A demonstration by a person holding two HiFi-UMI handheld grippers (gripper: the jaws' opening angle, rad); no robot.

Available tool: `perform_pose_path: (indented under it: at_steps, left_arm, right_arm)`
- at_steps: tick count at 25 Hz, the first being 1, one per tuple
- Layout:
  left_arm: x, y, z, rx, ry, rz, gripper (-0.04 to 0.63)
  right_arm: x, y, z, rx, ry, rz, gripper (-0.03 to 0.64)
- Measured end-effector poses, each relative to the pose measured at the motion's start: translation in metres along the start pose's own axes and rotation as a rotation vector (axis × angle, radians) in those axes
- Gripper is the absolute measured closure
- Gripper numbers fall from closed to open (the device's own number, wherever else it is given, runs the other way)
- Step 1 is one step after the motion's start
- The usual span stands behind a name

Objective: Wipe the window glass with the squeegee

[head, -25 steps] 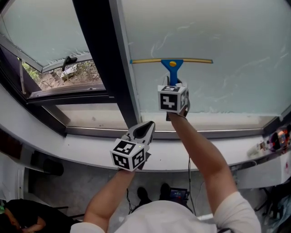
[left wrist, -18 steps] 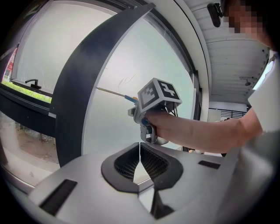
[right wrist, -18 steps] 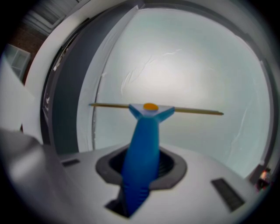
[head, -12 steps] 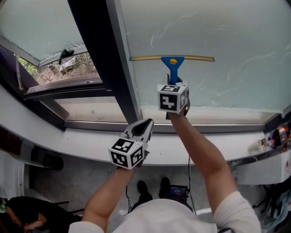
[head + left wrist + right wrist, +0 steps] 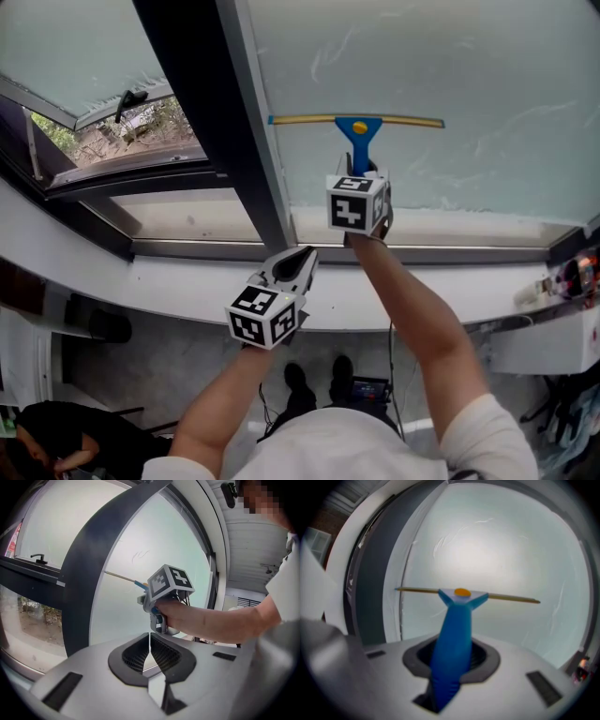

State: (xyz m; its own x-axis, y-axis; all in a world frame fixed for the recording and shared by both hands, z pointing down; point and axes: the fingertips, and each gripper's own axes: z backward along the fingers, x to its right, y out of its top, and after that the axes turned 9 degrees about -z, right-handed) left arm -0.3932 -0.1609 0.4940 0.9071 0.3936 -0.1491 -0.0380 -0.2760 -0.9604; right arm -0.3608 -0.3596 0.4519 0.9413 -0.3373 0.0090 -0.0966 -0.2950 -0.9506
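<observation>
- Against the far pane, right of the dark frame post (image 5: pixel 211 112), the squeegee (image 5: pixel 356 131) sits with its yellow blade level across the window glass (image 5: pixel 469 56) and its blue handle pointing back toward the person.
- Its blade appears to rest on the glass, though no view confirms the contact.
- The right gripper (image 5: pixel 362 176) is clamped on the blue handle; in the right gripper view the squeegee (image 5: pixel 453 634) runs straight out from between the jaws of the right gripper (image 5: pixel 451 660).
- The left gripper (image 5: pixel 298 264) hangs nearer and to the left, over the white sill (image 5: pixel 169 286), with its jaws pressed together on nothing; the left gripper view shows the pads of the left gripper (image 5: pixel 150 644) meeting with only a hairline between them.
- Judged from the pane, the wiping is under way but not finished: pale streaks (image 5: pixel 330 58) show above the blade and more smears (image 5: pixel 511 127) lie to its right.
- A cloudy band (image 5: pixel 441 208) also remains along the bottom edge, between the blade and the sill.
- What looks left is that lower strip, the right part of the pane, and probably another pass over the streaked upper area.
- The open side window (image 5: pixel 75 56) on the far left plays no visible part at this moment.
</observation>
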Motion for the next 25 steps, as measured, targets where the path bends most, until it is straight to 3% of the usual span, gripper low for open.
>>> perform_pose_path:
  at_steps: [25]
  left_arm:
    - [-0.014,-0.049,-0.012,-0.079,-0.003,0.059,0.563]
  right_arm:
    - [0.001,-0.068,-0.022,-0.030,0.008,-0.013,0.517]
